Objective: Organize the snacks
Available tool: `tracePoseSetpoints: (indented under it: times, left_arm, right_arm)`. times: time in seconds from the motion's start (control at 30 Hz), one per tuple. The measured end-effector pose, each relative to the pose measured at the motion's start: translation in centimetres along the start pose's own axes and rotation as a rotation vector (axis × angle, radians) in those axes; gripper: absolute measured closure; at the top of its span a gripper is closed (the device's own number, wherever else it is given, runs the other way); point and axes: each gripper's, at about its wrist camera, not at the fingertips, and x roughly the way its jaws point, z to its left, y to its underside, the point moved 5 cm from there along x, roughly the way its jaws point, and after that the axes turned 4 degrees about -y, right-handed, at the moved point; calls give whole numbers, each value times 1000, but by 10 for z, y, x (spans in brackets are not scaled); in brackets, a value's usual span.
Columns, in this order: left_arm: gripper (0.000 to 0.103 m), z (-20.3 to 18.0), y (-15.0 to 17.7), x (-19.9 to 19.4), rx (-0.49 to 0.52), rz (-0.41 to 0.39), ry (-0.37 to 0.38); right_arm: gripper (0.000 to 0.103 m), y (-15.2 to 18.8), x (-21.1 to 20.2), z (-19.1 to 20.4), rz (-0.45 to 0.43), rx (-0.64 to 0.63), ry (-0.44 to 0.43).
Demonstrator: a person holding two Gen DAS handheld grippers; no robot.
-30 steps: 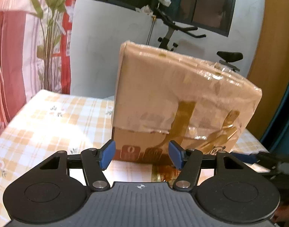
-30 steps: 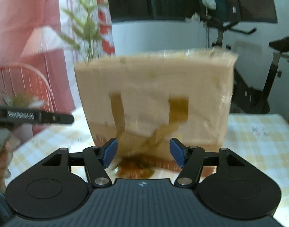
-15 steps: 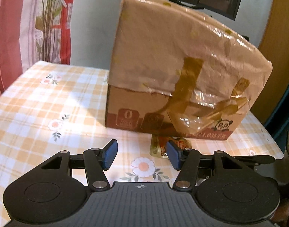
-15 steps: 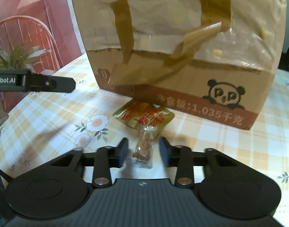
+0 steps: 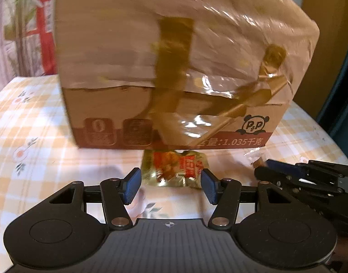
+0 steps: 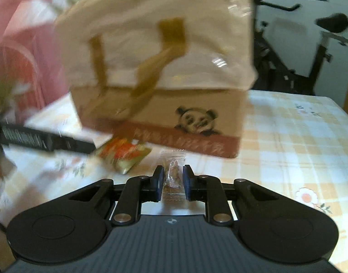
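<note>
A gold and red snack packet [image 5: 175,168] lies on the checked tablecloth just in front of a taped cardboard box [image 5: 174,72]. My left gripper [image 5: 171,185] is open, its blue pads on either side of the packet's near edge. My right gripper [image 6: 172,183] is shut on a small clear-wrapped snack [image 6: 172,175] and holds it close in front of the box [image 6: 160,77]. The gold packet [image 6: 125,153] lies to its left. In the left wrist view the right gripper [image 5: 306,177] shows at the right with the clear wrapper [image 5: 253,157] at its tip.
The box with a panda logo [image 6: 196,119] fills the middle of the table [image 5: 32,122]. An exercise bike [image 6: 315,45] stands behind the table at the right. Red and pink curtains [image 5: 21,29] and a plant are at the left.
My left gripper has moved down and forward to the gold packet. My right gripper has shut on the clear-wrapped snack and shifted right of the packet.
</note>
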Motion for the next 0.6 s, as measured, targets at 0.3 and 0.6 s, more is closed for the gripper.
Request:
tracePoseSetpoints:
  times: [0.3,0.6]
  left_arm:
    - [30,-12,-6,33,57,24,-51]
    - [15,-22,-9,53,73,54,-75]
  right_arm:
    - [83,-1,-3,-7,-27,47,-76]
    - [83,-2,0,-12,-24,98,-115]
